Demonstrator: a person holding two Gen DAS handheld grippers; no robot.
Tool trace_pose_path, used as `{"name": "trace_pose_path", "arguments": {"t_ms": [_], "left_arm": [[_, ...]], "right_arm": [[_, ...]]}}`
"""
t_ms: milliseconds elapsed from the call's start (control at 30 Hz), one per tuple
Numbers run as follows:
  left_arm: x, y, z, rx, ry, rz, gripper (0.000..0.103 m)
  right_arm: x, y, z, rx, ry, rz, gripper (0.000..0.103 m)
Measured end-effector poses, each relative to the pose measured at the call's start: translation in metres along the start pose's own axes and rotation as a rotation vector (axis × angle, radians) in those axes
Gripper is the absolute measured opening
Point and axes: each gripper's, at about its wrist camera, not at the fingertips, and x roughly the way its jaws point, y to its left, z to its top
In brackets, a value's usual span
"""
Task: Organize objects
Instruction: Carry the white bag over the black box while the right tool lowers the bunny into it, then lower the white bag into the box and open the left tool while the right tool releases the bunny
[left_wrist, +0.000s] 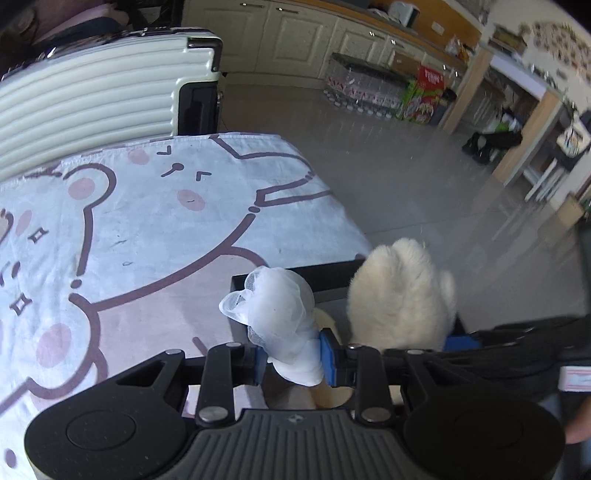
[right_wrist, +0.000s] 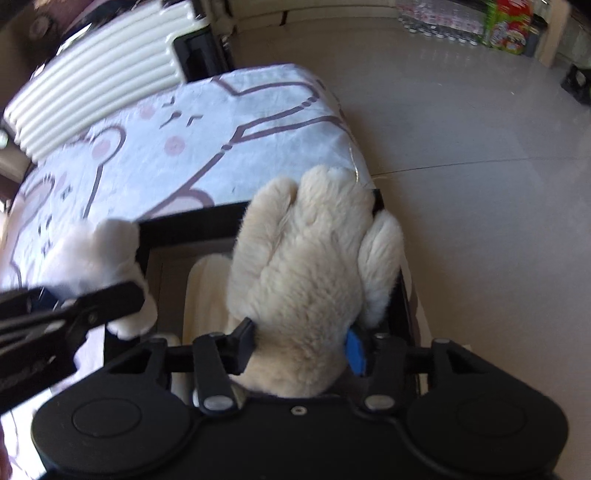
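My left gripper (left_wrist: 293, 356) is shut on a white mesh glove (left_wrist: 275, 314), held upright over the near-left corner of a black box (left_wrist: 325, 271). The glove also shows in the right wrist view (right_wrist: 99, 262). My right gripper (right_wrist: 301, 349) is shut on a fluffy cream mitten (right_wrist: 310, 266), held over the black box (right_wrist: 195, 221). The mitten also shows in the left wrist view (left_wrist: 400, 295). A cream item (right_wrist: 207, 291) lies inside the box under the mitten.
The box stands at the near right corner of a table covered by a cartoon bear cloth (left_wrist: 147, 221). A cream ribbed suitcase (left_wrist: 99, 92) stands behind the table. Tiled floor (right_wrist: 480, 166) lies to the right, with bottle packs (left_wrist: 362, 92) by the cabinets.
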Motion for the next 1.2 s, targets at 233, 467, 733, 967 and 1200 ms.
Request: {"name": "trace_pose_path", "arguments": {"t_ms": [233, 467, 733, 967, 1200], "left_arm": [[0.012, -0.013, -0.004, 0.112, 0.022, 0.030, 0.041], [0.005, -0.011, -0.002, 0.081, -0.009, 0.022, 0.046], [-0.007, -0.005, 0.002, 0.049, -0.047, 0.032, 0.046], [-0.005, 0.009, 0.003, -0.004, -0.034, 0.059, 0.046], [0.002, 0.011, 0.003, -0.060, -0.033, 0.025, 0.046]], "right_arm": [[-0.016, -0.004, -0.007, -0.065, 0.003, -0.006, 0.025], [-0.037, -0.027, 0.003, 0.111, -0.158, 0.037, 0.026], [-0.019, -0.028, 0.019, 0.165, -0.255, 0.011, 0.027], [0.015, -0.014, 0.008, 0.090, -0.135, 0.011, 0.026], [0.005, -0.009, 0.005, 0.045, -0.149, 0.006, 0.028]]}}
